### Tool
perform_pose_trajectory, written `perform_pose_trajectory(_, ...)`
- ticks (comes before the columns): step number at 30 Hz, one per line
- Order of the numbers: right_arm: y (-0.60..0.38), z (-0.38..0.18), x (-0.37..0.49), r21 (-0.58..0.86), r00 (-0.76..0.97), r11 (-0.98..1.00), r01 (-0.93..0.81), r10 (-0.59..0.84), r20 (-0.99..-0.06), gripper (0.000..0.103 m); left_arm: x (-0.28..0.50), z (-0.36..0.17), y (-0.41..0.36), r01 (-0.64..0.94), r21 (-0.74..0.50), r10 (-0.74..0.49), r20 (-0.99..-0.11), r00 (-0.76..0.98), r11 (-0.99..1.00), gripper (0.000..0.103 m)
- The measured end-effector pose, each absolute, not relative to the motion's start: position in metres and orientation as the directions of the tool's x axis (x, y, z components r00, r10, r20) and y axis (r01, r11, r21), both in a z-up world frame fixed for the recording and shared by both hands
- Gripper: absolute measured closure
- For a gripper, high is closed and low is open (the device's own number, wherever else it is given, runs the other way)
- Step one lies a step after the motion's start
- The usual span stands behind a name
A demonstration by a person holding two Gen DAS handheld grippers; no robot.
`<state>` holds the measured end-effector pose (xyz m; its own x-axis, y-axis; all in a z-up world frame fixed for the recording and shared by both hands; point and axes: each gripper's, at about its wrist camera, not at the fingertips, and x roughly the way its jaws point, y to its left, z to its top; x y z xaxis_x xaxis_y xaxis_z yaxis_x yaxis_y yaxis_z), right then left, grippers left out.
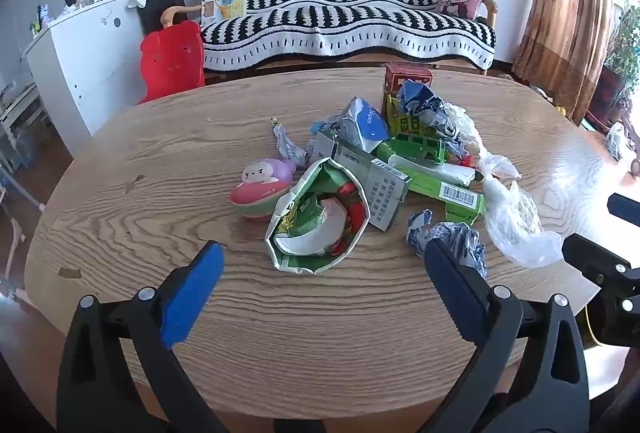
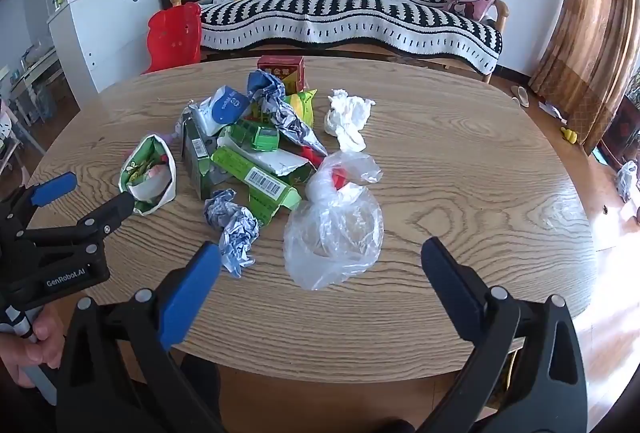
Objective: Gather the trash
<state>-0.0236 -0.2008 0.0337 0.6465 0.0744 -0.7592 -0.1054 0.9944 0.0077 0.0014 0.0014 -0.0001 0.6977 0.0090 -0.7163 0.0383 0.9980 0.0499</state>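
Nothing collected yet: whole trash pile (image 1: 384, 153) sits mid table (image 1: 160, 161), plastic bag (image 2: 336, 233) at pile's near edge. Left gripper (image 1: 320, 281), right gripper (image 2: 320, 277) both wide, empty.

Left gripper (image 1: 322, 265) spread wide over the wooden table (image 1: 160, 169), empty; the green snack bag (image 1: 318, 215) lies just beyond its fingertips

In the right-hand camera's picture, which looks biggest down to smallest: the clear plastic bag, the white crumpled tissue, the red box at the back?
1. Clear plastic bag, clearly largest, though it also lies nearest the camera.
2. White crumpled tissue.
3. Red box, smallest-looking, but farthest away and partly hidden, so its true size is uncertain.
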Motion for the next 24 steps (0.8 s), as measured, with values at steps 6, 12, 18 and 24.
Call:
perform_pose_trajectory(6, -0.2012, 0.0338, -0.0239, 0.010, 0.646, 0.994, -0.108, 0.077, -0.759, 0.006, 0.0013, 0.0019, -0.0009, 0.040, 0.053, 0.009, -0.713, 0.701, 0.998, 0.005)
perform_pose_trajectory(12, -0.1973, 0.0330, -0.0260, 0.007, 0.648, 0.994, -0.110, 0.077, -0.758, 0.006, 0.0010, 0.0017, -0.0015, 0.039, 0.055, 0.012, -0.712, 0.702, 0.998, 0.005)
perform_pose_trajectory(18, -0.1974, 0.0335, -0.0241, 0.007, 0.644, 0.994, -0.109, 0.076, -0.761, 0.006, 0.0010, 0.0016, -0.0016, 0.040, 0.056, 0.012, -0.712, 0.702, 0.998, 0.005)
perform_pose_trajectory(24, -0.1980, 0.0324, -0.0240, 0.009, 0.644, 0.994, -0.109, 0.077, -0.761, 0.006, 0.0010, 0.0015, -0.0017, 0.039, 0.057, 0.014, -0.712, 0.702, 0.998, 0.005)
